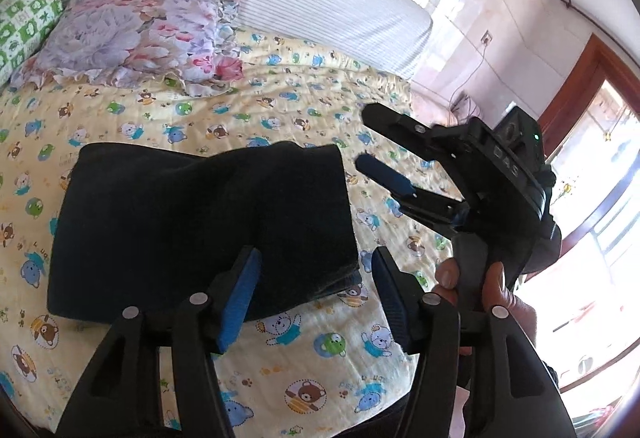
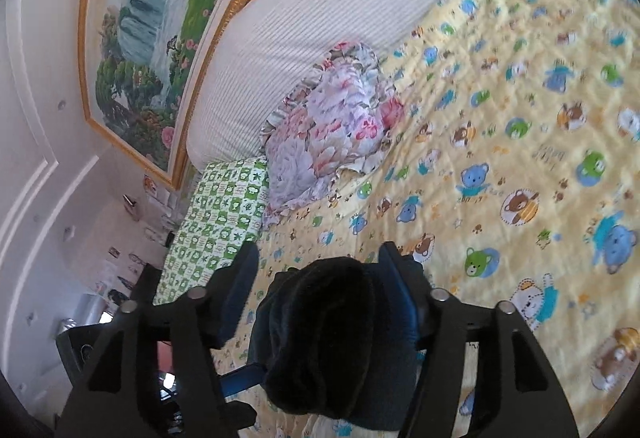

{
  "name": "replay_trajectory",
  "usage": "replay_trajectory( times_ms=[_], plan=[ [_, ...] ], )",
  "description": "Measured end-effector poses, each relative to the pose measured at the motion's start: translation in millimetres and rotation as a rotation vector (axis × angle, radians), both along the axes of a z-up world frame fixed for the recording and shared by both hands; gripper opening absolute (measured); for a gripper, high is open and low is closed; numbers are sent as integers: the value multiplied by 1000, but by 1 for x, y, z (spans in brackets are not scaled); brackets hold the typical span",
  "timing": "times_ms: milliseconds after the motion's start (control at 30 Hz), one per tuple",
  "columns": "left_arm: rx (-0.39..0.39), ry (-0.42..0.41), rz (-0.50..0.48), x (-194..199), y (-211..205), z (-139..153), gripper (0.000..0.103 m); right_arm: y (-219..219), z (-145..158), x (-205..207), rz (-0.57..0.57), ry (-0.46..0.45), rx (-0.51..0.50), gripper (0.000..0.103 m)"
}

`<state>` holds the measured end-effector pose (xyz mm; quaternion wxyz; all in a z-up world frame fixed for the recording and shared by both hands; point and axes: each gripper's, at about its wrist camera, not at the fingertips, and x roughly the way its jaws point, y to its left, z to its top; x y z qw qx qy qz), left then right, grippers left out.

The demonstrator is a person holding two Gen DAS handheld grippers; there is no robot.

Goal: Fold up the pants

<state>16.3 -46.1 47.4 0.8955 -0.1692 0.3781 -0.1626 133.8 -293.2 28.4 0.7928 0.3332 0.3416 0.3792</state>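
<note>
From your left wrist view, the dark pants [image 1: 200, 222] lie folded in a thick bundle on the bear-print quilt [image 1: 304, 358], your left gripper [image 1: 316, 270] stands released with its blue pads apart over the bundle's near right corner, and your right gripper [image 1: 380, 141], held in your hand [image 1: 480, 290], hangs just beside the bundle's right edge with its fingers spread. From your right wrist view, the right gripper [image 2: 316, 278] is released too, the bundle's rounded end [image 2: 336, 342] sitting between its pads, the left pad clear of the cloth, a floral pillow [image 2: 332, 125] beyond.
</note>
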Motion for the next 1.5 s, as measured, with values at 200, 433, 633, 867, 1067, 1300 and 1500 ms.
replay_trajectory(
  times_ms=[200,433,633,867,1067,1300,1500],
  plan=[
    [-28,-7,61,-6,26,3,63,10,11,-14,-13,-14,-102,80],
    [-60,11,157,-11,63,-4,64,19,13,-33,-34,-30,-206,83],
    [-82,12,212,-16,86,-8,64,28,13,-44,-25,-40,-276,86],
    [-101,24,274,-22,113,-15,66,31,7,-48,-28,-20,-299,87],
    [-120,38,304,-22,127,-20,66,35,3,-50,-19,-9,-310,87],
    [-122,70,300,-17,133,-31,69,39,-5,-49,-7,19,-326,87],
    [-138,105,316,-10,142,-45,69,36,-20,-46,-11,56,-329,87]
  ],
)
